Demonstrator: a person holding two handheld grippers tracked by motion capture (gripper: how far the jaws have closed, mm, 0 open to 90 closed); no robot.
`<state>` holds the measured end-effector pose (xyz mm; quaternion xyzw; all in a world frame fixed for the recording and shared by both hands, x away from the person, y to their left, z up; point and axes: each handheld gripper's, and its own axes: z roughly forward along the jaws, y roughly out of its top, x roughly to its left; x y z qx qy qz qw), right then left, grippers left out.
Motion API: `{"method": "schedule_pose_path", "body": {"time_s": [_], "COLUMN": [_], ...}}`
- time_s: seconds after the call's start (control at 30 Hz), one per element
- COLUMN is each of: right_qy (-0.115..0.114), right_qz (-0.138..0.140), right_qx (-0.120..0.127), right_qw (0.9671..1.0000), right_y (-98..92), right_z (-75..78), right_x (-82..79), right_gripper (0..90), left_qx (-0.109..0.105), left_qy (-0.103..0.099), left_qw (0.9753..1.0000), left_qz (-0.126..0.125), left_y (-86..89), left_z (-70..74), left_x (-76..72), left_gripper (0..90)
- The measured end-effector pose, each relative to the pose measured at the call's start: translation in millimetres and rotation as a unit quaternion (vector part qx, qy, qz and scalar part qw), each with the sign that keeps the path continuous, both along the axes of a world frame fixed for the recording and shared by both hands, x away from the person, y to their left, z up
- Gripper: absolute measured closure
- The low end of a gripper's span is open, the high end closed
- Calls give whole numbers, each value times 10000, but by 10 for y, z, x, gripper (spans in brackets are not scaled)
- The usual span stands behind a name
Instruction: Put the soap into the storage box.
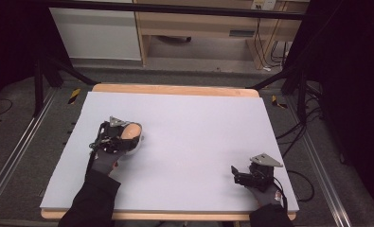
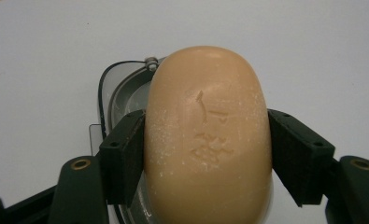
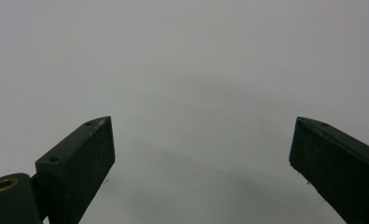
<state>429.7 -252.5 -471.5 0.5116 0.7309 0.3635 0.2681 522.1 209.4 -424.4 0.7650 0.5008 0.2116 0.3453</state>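
A tan oval bar of soap with a stamped mark on top sits between the jaws of my left gripper, which is shut on its two long sides. Under the soap lies a clear soap dish with a dark rim. In the high view the soap and left gripper are at the table's left middle. My right gripper rests near the front right of the table, open, with nothing between its fingers.
A pale grey mat covers the wooden table. Black frame legs and cables stand on the floor at both sides, with a wooden cabinet behind.
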Motion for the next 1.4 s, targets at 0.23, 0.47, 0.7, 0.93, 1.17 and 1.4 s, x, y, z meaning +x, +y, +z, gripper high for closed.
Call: {"method": "schedule_pose_path", "body": {"time_s": [0.23,0.47,0.7,0.93,1.17,1.4], "right_qy": [32,17,21,14,24,18], "right_qz": [-5,3,10,12,27,28], "right_qx": [31,6,5,-4,-24,-35], "right_qw": [10000,10000,10000,10000,10000,10000], "right_y": [5,3,3,2,9,9], "right_z": [0,-4,-4,-3,-6,-7], "right_x": [-4,-1,-2,-3,-1,-1], "right_gripper": [71,71,70,70,70,69], "left_qx": [49,77,129,81,58,57], "left_qy": [27,17,42,53,33,27], "left_qw": [10000,10000,9999,9999,10000,9999], "left_qz": [24,54,52,37,71,105], "left_y": [9,6,14,7,9,48], "left_z": [-30,-41,-51,-60,-64,-52], "left_x": [14,17,21,22,25,25], "left_gripper": [317,317,317,313,307,304]}}
